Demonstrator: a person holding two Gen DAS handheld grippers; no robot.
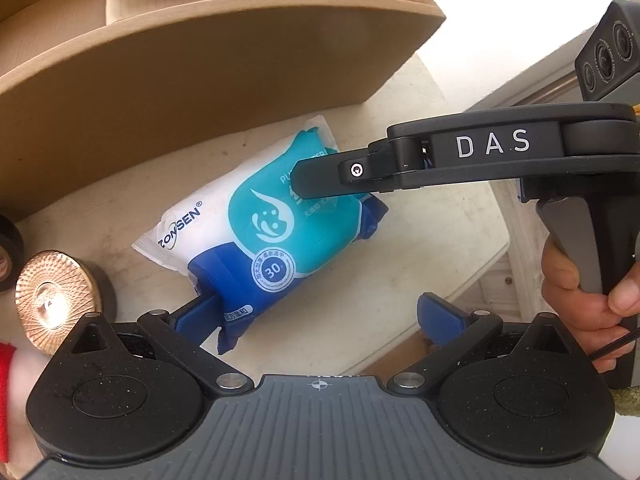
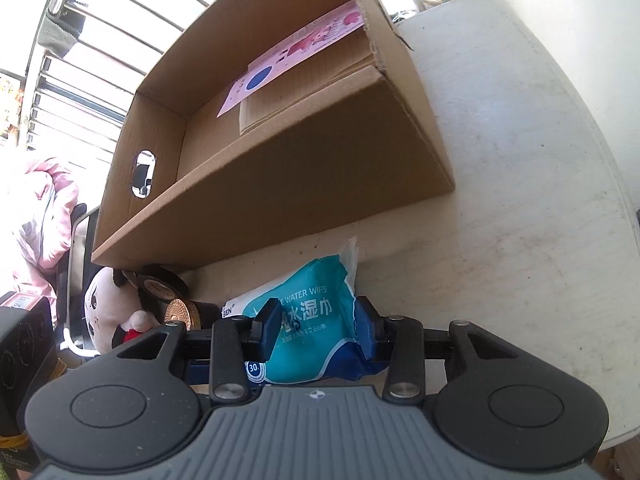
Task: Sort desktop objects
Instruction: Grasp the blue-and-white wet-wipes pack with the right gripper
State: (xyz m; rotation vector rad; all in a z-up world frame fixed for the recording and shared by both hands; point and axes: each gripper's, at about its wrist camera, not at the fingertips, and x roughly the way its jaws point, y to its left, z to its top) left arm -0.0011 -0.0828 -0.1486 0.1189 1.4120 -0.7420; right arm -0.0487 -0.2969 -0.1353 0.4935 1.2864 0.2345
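A teal, white and blue pack of wet wipes (image 1: 248, 224) lies on the white table (image 1: 440, 248) just in front of a cardboard box (image 1: 200, 60). My right gripper (image 2: 318, 320) has closed in on the pack (image 2: 316, 292), its blue pads pressing on both sides. In the left wrist view one black finger (image 1: 320, 176) of it crosses the pack's top end. My left gripper (image 1: 320, 316) stands open near the pack's lower end, its left pad (image 1: 196, 316) against the blue corner and its right pad apart.
The open cardboard box (image 2: 320, 168) holds a pink booklet (image 2: 296, 52). Left of the pack sit a copper-coloured round disc (image 1: 52, 300), a black tape roll (image 2: 160, 284) and a plush toy (image 2: 104, 312). A hand (image 1: 580, 292) grips the right tool's handle. The table edge (image 2: 616, 240) curves at right.
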